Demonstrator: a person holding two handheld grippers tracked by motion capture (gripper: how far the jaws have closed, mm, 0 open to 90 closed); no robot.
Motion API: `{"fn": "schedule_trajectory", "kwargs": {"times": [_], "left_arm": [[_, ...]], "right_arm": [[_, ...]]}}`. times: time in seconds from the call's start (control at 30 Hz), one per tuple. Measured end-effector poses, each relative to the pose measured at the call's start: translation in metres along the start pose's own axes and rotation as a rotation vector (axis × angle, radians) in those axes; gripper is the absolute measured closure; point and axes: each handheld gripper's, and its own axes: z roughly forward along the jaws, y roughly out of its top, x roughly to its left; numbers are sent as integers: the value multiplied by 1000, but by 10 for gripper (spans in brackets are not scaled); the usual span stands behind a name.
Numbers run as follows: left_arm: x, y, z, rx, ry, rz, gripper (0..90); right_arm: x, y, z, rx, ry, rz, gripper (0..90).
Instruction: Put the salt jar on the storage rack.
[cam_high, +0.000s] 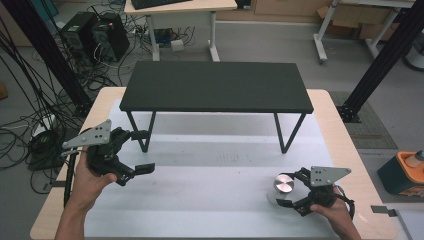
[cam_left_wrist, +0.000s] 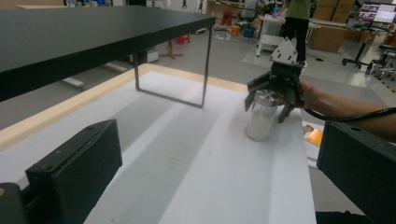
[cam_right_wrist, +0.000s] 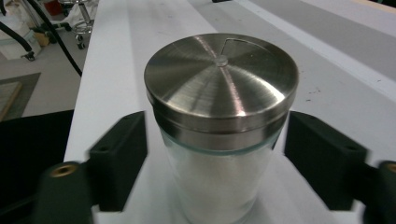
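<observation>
A glass jar with a brushed steel lid and white powder inside stands upright on the white mat at the near right. My right gripper reaches around its top from the right, one jaw on each side. In the right gripper view the jar sits between the jaws of that gripper, a slim gap showing on both sides, so it is open. My left gripper hovers open over the mat's left side with nothing in it. Its own view shows the jar and the right gripper farther off.
A low black table on thin metal legs stands across the far half of the mat. Beyond the wooden tabletop are cables and computer towers on the floor. An orange device sits off the right edge.
</observation>
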Motion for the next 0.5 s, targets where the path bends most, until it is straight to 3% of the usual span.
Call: {"fn": "schedule_trajectory", "kwargs": {"times": [0.13, 0.5], "left_arm": [[0, 1, 0, 6, -2, 4, 3], [2, -2, -2, 9, 3, -4, 3]], "right_arm": [[2, -4, 0, -17, -7, -18, 424], [6, 8, 0, 27, -20, -36, 430]]}}
